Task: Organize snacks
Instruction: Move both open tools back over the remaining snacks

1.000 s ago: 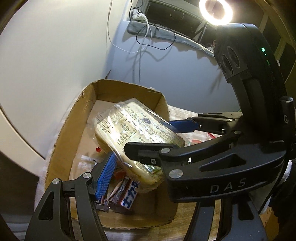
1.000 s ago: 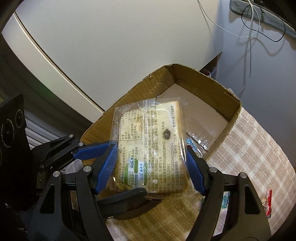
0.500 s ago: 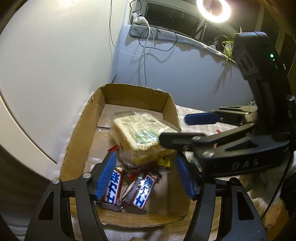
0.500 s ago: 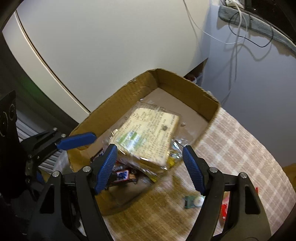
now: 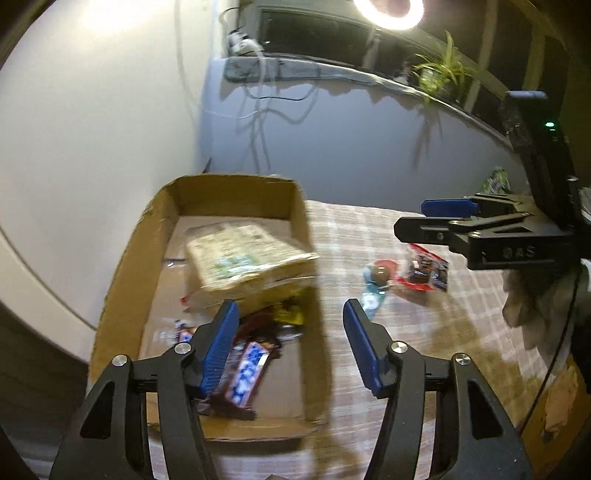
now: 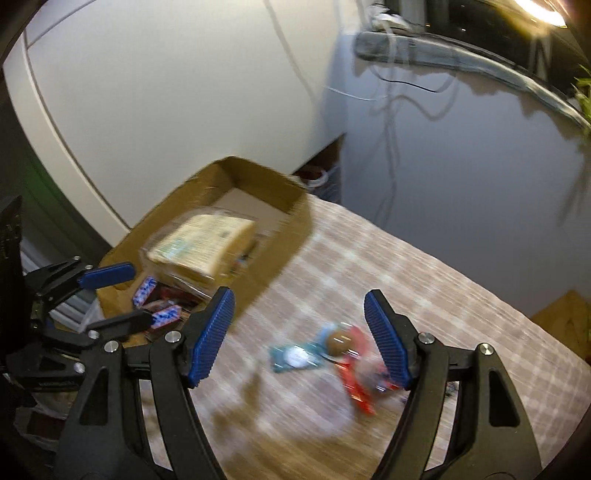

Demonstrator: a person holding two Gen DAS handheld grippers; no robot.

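A cardboard box sits at the table's far left. In it a wrapped bread pack lies on several candy bars. My left gripper is open and empty above the box's right wall; it also shows in the right wrist view. My right gripper is open and empty above loose snacks on the cloth: a teal packet, a brown round sweet and a red packet. The right gripper shows at the right of the left wrist view.
A checked cloth covers the table. A white curved wall stands behind the box. Cables hang down the blue-grey wall. A potted plant and a ring light are on the ledge behind.
My right gripper let go of the bread pack, which now lies in the box, and swung right over the loose snacks. Both grippers pulled back from the box.
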